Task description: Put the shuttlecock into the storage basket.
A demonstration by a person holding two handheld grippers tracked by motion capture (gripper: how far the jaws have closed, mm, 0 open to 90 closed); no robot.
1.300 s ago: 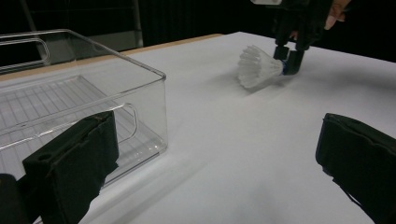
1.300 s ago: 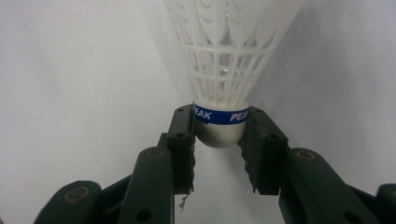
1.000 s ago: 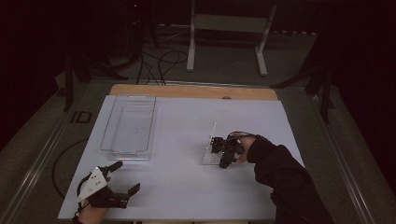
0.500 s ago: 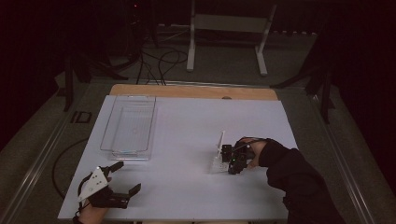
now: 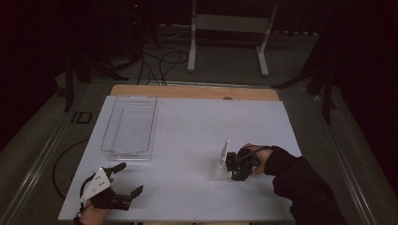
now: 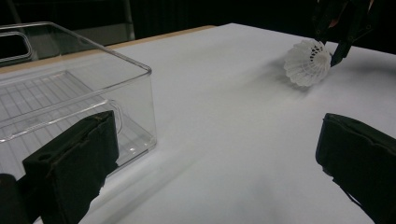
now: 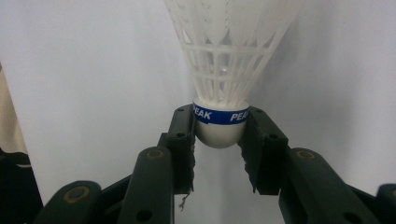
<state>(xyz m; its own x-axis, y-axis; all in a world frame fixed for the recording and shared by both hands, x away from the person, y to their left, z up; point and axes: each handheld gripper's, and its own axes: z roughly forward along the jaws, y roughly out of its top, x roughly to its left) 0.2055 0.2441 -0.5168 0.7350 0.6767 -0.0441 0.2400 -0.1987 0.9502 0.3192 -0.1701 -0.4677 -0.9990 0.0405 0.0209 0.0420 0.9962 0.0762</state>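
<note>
One white shuttlecock sits on the right side of the table, its rounded base with the blue band clamped between the jaws of the right gripper. One clear plastic bin stands far left. The left gripper rests near the front edge, jaws wide apart, gripping nothing.

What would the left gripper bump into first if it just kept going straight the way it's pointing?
Probably nothing at once: between the left gripper jaws lies bare white table. The clear bin sits just left of that line, the shuttlecock farther off to the right. Depth is hard to judge.
</note>
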